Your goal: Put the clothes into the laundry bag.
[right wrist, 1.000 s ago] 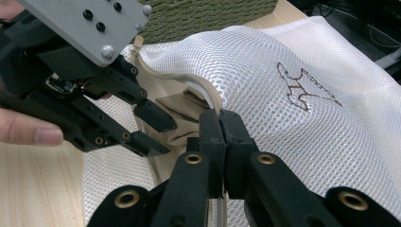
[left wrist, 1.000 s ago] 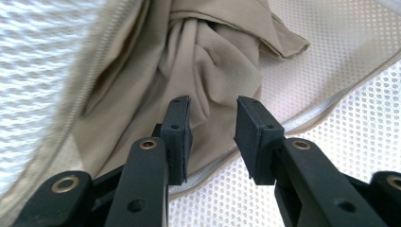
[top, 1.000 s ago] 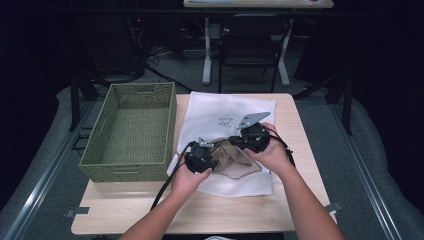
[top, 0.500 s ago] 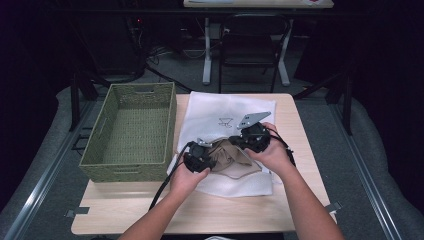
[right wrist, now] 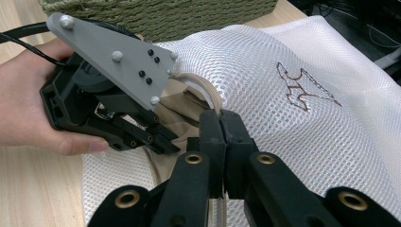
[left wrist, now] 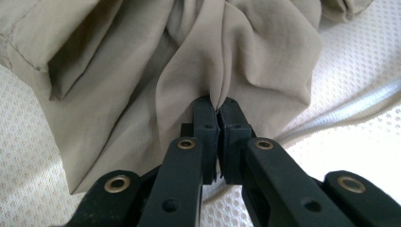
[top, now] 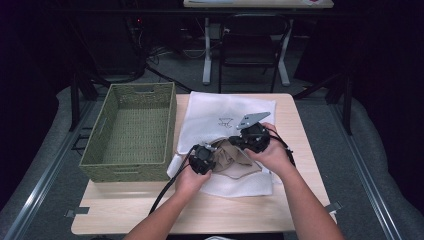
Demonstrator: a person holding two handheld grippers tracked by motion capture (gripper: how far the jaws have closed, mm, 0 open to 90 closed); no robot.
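Observation:
A white mesh bag [top: 220, 112] with a small embroidered mark lies on the wooden table [top: 150, 212]. A beige garment [top: 239, 161] sits bunched at the bag's mouth. My left gripper [left wrist: 216, 105] has just been closing and is shut on a fold of the beige garment [left wrist: 142, 71], pinched between its tips. In the high view the left gripper [top: 204, 158] is just left of the cloth. My right gripper [right wrist: 220, 117] is shut on the bag's trimmed rim [right wrist: 208, 94], holding the mouth up. The right gripper [top: 250, 139] carries a grey plate.
A green woven basket [top: 127, 172] stands at the table's left, close to the bag, and holds nothing. Its wall [right wrist: 165, 16] rises behind the bag in the right gripper view. A chair and table legs stand on the dark floor beyond the far edge.
The left gripper has dipped a little onto the beige cloth and its jaws have come together on a fold. The right gripper has stayed where it was.

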